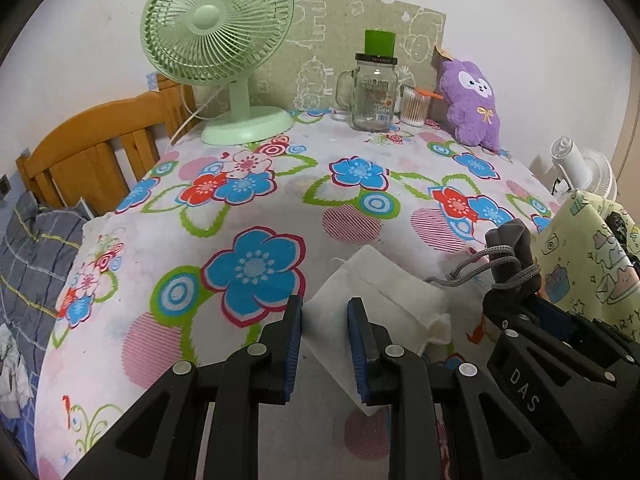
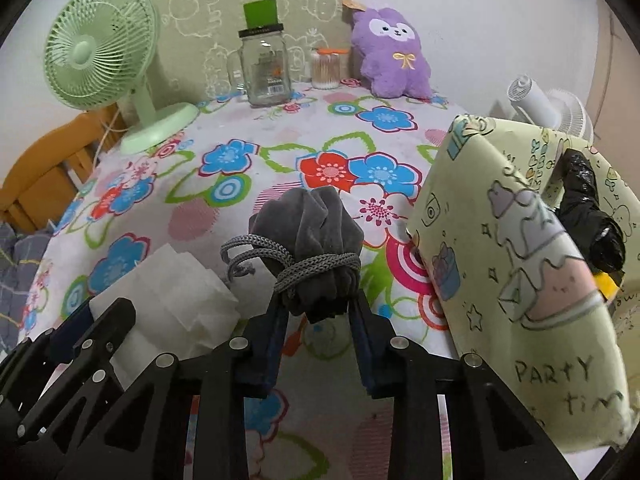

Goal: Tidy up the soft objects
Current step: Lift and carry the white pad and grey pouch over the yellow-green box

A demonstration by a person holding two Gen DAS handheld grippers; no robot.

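Left wrist view: a table draped in a floral cloth (image 1: 256,208), white with blue, red and pink blooms, fills the middle. At 11 o'clock a pale green desk fan (image 1: 218,40) stands on it, with a wooden headboard (image 1: 92,148) and plaid bedding (image 1: 32,248) beyond the table's edge at 9 o'clock. At 12 to 1 o'clock a glass mug jar (image 1: 372,96) with a green cap stands before a printed board (image 1: 360,36) leaning on the white wall; a purple plush (image 1: 474,100) sits just beside a cup of cotton swabs (image 1: 414,110). A white fan (image 1: 580,172) shows at 3 o'clock. The left gripper (image 1: 325,312) at 6 o'clock pinches a white cloth pouch (image 1: 380,292), its jaws drawn close on the fabric. At 4 o'clock the right gripper (image 1: 516,292) holds a grey drawstring pouch (image 1: 508,248) beside a yellow-green printed bag (image 1: 580,264).

Right wrist view: the same cloth (image 2: 248,184) spreads below the fan (image 2: 104,56) at 10 o'clock, the jar (image 2: 266,76) at 12, the plush (image 2: 390,56) at 1. The right gripper (image 2: 318,308) clamps the grey pouch (image 2: 312,232), corded at its neck, at centre. The printed bag (image 2: 520,280) stands open at 3 o'clock; something black (image 2: 592,208) lies inside. The white pouch (image 2: 172,300) lies at 8 o'clock, in the left gripper (image 2: 86,312).
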